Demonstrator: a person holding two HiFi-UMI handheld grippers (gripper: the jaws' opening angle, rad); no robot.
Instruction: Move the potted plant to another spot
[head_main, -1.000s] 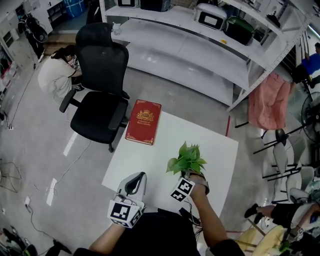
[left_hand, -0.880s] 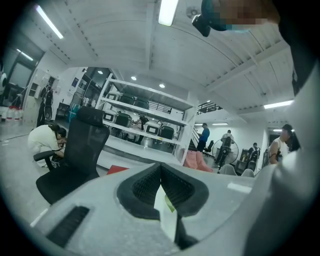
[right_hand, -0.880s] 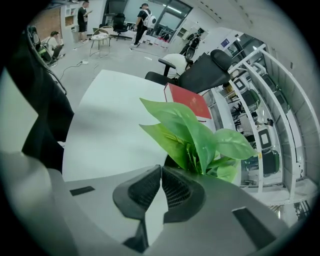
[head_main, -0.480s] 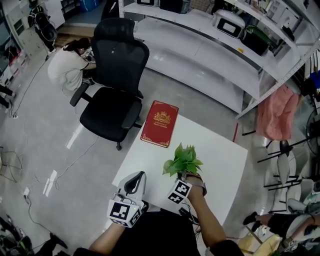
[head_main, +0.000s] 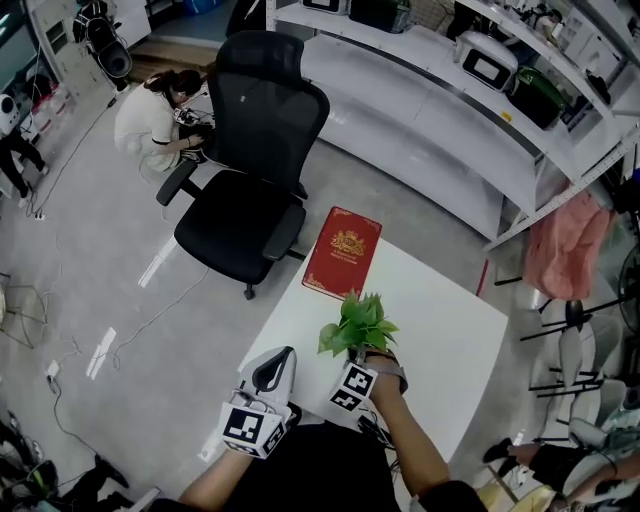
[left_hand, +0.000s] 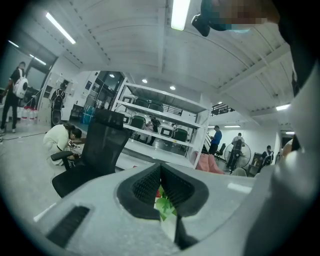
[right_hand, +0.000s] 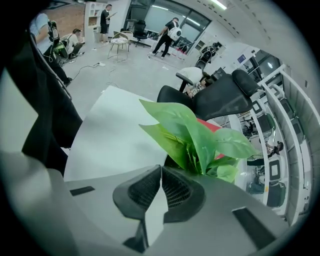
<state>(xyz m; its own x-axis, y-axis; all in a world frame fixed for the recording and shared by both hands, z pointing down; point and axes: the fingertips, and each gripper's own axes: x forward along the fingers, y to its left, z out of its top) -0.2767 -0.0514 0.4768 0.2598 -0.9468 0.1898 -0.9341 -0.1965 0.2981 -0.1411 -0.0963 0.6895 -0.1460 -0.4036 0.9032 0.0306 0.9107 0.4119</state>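
- My R hand-held gripper (right_hand: 161, 169): jaws closed, seemingly pinching potted plant (head_main: 357, 325) at its base. Plant sits straight ahead of tips, stems upright.
- Plant is toward worktop (head_main: 450, 330) near edge. L hand-held gripper (head_main: 281, 358) is shut, empty, just left.

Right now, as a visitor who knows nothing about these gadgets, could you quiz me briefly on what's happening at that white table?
1. True or false: the red book lies on the chair.
2. Which gripper is at the plant, left or right?
3. What sits between the jaws of the left gripper? A) the plant B) the book C) nothing

Key: 1 false, the book lies on the table. 2 the right gripper. 3 C, its jaws are together.
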